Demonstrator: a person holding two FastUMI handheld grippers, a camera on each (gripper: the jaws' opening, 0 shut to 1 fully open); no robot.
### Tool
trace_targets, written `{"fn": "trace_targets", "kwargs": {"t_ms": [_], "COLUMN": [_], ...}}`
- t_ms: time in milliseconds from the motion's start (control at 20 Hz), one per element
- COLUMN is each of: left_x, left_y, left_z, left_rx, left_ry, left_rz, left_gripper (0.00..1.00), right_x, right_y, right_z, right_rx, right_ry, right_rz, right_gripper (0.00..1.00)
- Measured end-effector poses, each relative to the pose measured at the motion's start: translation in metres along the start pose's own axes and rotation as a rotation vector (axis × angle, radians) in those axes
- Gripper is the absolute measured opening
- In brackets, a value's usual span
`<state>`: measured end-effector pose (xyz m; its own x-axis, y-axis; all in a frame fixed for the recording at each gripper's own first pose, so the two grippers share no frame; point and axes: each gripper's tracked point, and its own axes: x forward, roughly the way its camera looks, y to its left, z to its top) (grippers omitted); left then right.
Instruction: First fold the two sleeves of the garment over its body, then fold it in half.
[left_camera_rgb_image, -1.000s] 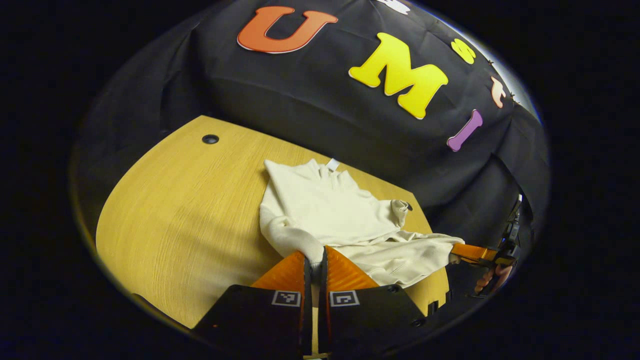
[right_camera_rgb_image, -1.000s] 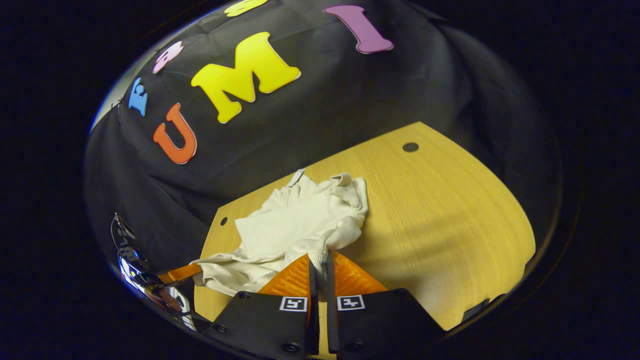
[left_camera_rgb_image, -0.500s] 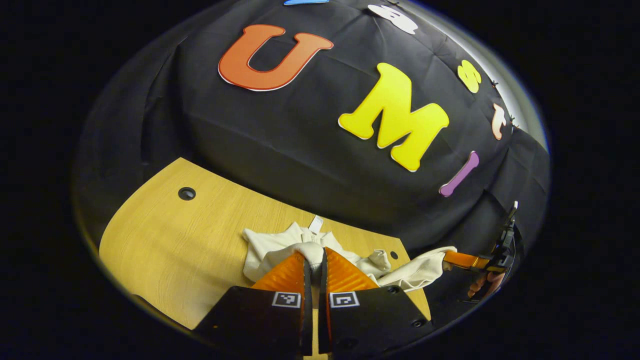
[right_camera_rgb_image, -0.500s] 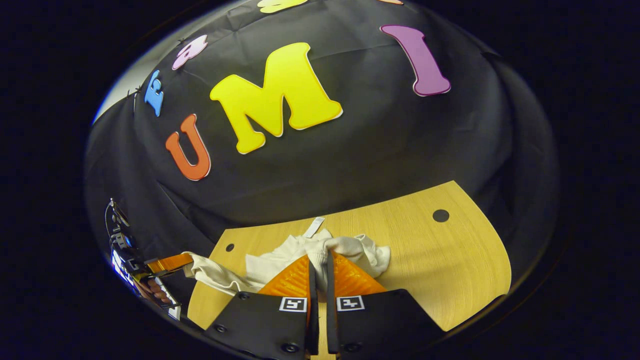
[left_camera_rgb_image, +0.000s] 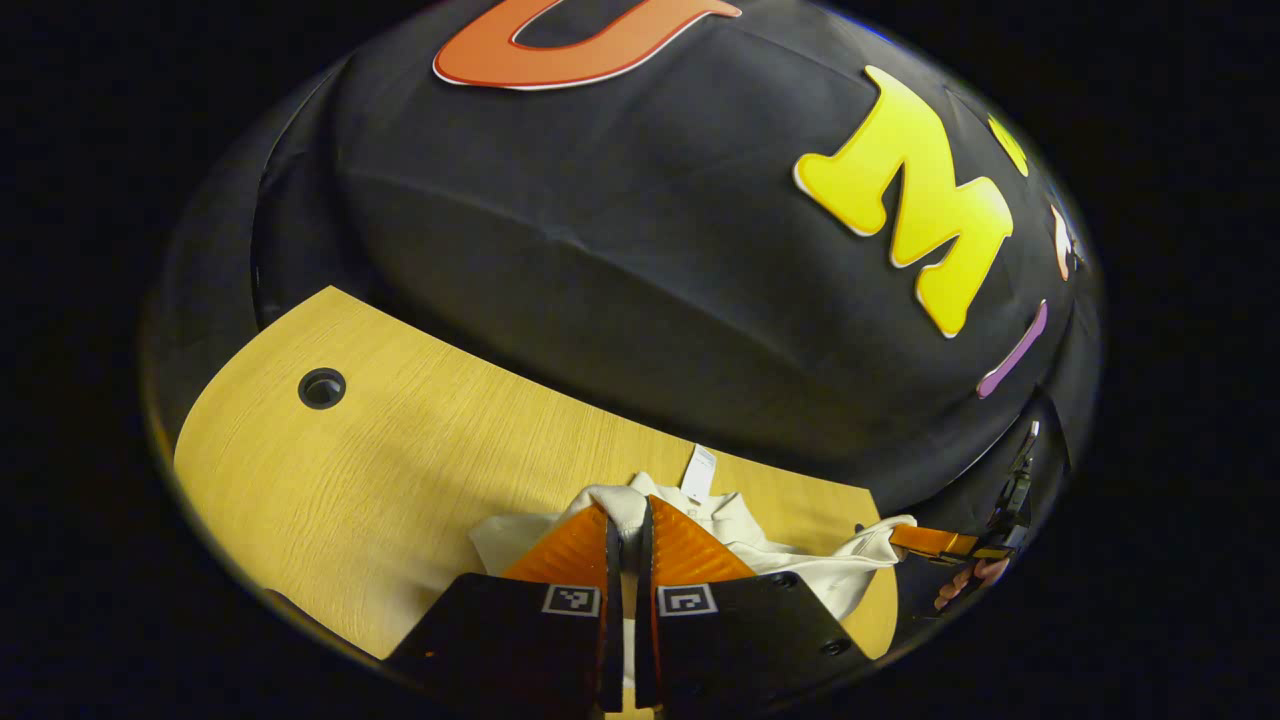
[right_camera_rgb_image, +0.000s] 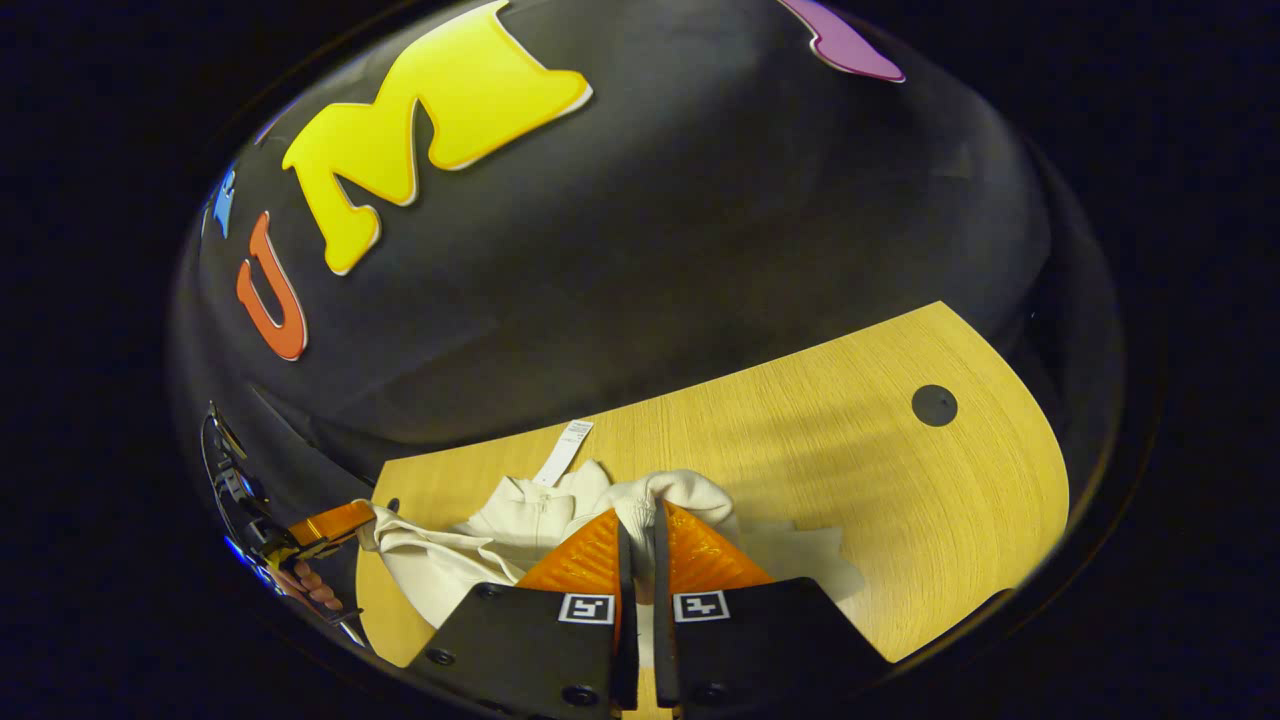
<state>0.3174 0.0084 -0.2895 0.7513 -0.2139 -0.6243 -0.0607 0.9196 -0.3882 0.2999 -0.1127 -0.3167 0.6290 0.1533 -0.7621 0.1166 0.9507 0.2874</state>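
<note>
Left gripper (left_camera_rgb_image: 628, 520): clenched on a bunched edge of the garment (left_camera_rgb_image: 740, 525), both fingers pressing cream cloth pinched between their tips. In the left gripper view the cloth rises in a small hump at the fingertips and falls away to either side onto the tabletop (left_camera_rgb_image: 400, 470).

Right gripper (right_camera_rgb_image: 640, 520): likewise clenched on the garment (right_camera_rgb_image: 520, 520), a fold of cream cloth caught between the two fingers and humped over their tips. In the left gripper view this gripper (left_camera_rgb_image: 915, 538) appears at the far right, pinching a stretched corner of the garment, with the holding hand (left_camera_rgb_image: 965, 580) just behind it. In the right gripper view the left gripper (right_camera_rgb_image: 355, 520) appears at the far left, gripping the opposite stretched corner, with fingers of its holding hand (right_camera_rgb_image: 310, 588) below it.

Garment: cream, lying crumpled near the tabletop's back edge, close to the black booth wall. A white tag (left_camera_rgb_image: 698, 473) stands up from its collar in the left gripper view; in the right gripper view the tag (right_camera_rgb_image: 562, 452) lies flat on the wood, pointing toward the wall. Cloth spans slack between the two grippers.

Tabletop: light wood grain, with a round cable hole (left_camera_rgb_image: 321, 387) well apart from the garment on the left side, and another hole (right_camera_rgb_image: 934, 405) well apart on the right.
</note>
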Motion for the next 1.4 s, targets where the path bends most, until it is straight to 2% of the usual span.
{"fn": "trace_targets", "kwargs": {"t_ms": [150,300,400,500,600,650,700,750,800,850,900,950,1000,1050,1100,1250,1300,1400], "left_x": [0.032,0.053,0.063,0.071,0.069,0.068,0.069,0.064,0.06,0.055,0.055,0.047,0.04,0.035,0.028,-0.016,-0.041,-0.095], "left_y": [0.015,0.029,0.041,0.041,0.04,0.036,0.029,0.024,0.025,0.034,0.041,0.043,0.044,0.044,0.046,0.042,0.039,0.026], "left_z": [-0.009,-0.014,-0.021,-0.025,-0.023,-0.018,-0.012,-0.003,0.008,0.022,0.035,0.042,0.044,0.043,0.043,0.058,0.068,0.088], "left_rx": [0.039,0.048,0.043,-0.004,-0.03,-0.022,0.001,0.029,0.06,0.103,0.141,0.167,0.179,0.183,0.181,0.144,0.142,0.149], "left_ry": [0.004,-0.002,0.002,0.02,0.014,0.001,-0.016,-0.038,-0.07,-0.116,-0.155,-0.174,-0.172,-0.158,-0.149,-0.202,-0.237,-0.321], "left_rz": [0.018,0.033,0.035,0.027,0.032,0.03,0.027,0.027,0.047,0.097,0.132,0.143,0.151,0.164,0.184,0.194,0.203,0.215], "left_gripper": [0.07,0.07,0.07,0.07,0.07,0.12,0.15,0.16,0.28,0.62,0.75,0.89,0.89,1.0,0.91,0.91,0.91,0.92], "right_x": [0.039,0.061,0.065,0.065,0.061,0.06,0.059,0.054,0.049,0.043,0.036,0.032,0.027,0.018,0.006,-0.039,-0.061,-0.107], "right_y": [-0.012,-0.027,-0.03,-0.028,-0.026,-0.025,-0.023,-0.022,-0.024,-0.029,-0.029,-0.031,-0.035,-0.039,-0.036,-0.017,-0.01,0.015], "right_z": [-0.013,-0.021,-0.022,-0.026,-0.021,-0.011,0.0,0.006,0.014,0.018,0.02,0.021,0.025,0.026,0.029,0.03,0.03,0.03], "right_rx": [-0.014,-0.01,0.013,0.045,0.047,0.043,0.057,0.065,0.062,0.055,0.053,0.045,0.028,0.004,-0.012,-0.056,-0.084,-0.132], "right_ry": [0.03,0.038,0.035,0.026,0.005,-0.031,-0.066,-0.094,-0.122,-0.14,-0.152,-0.162,-0.183,-0.2,-0.221,-0.279,-0.307,-0.366], "right_rz": [-0.041,-0.059,-0.057,-0.064,-0.053,-0.054,-0.054,-0.057,-0.065,-0.084,-0.088,-0.1,-0.117,-0.141,-0.146,-0.136,-0.136,-0.111], "right_gripper": [0.07,0.07,0.07,0.07,0.11,0.22,0.27,0.39,0.31,0.43,0.41,0.5,0.6,0.64,0.75,0.77,0.85,0.85]}}
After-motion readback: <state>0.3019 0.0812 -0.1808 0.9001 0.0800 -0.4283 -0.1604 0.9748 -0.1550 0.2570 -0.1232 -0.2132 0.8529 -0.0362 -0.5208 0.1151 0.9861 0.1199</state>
